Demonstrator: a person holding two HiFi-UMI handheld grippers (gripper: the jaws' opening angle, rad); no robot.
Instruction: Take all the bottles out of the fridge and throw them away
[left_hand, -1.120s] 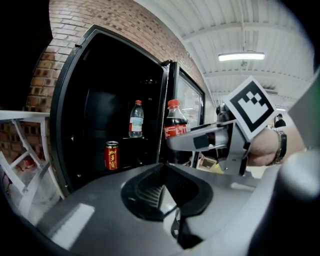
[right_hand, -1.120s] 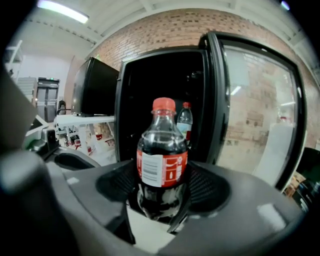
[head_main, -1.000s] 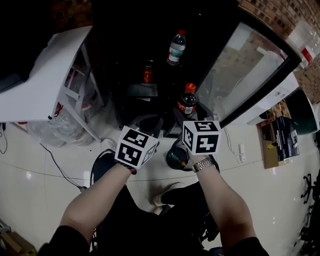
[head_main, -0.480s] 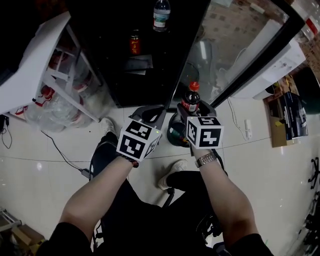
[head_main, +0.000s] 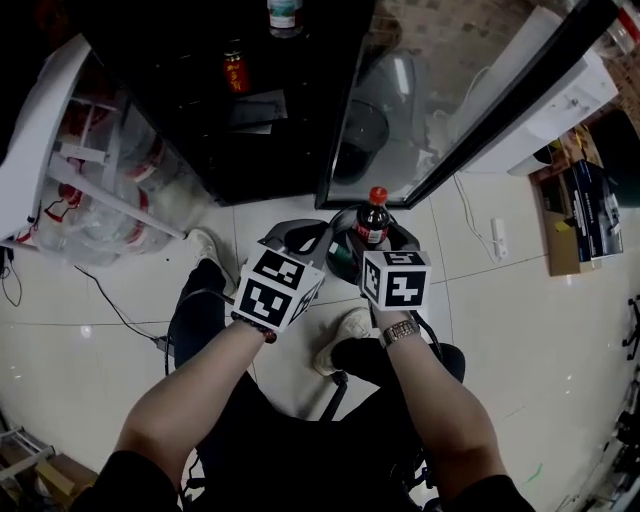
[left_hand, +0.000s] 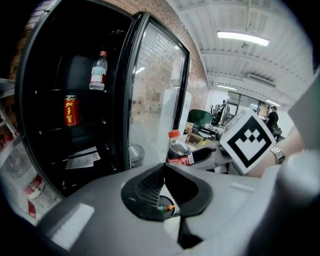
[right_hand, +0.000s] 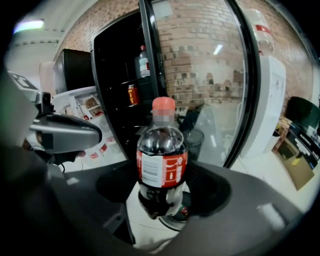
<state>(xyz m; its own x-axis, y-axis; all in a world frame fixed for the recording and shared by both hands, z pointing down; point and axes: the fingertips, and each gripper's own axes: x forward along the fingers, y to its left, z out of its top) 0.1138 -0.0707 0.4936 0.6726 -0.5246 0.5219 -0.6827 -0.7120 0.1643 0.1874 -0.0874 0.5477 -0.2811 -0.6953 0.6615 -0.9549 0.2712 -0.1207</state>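
Clenched in the fingers of the right gripper (right_hand: 162, 195): a cola bottle (right_hand: 161, 162), upright, red cap on top, red label toward the camera, gripped low on its body. Seen from the head view, already out of the fridge (head_main: 260, 160) and above the tiled floor (head_main: 520, 330), just in front of the open glass door (head_main: 400, 90), over a dark round bin (head_main: 343, 258). Just to its left, at about the same height, the left gripper (head_main: 303, 238), fingers closed tip to tip with nothing between them. Still inside the fridge: a clear water bottle (left_hand: 98, 71) on an upper shelf, a red can (left_hand: 71, 110) on the shelf below, some papers (left_hand: 82, 159) lower down. Left of the fridge, a white rack (head_main: 90, 190) with clear plastic bags.
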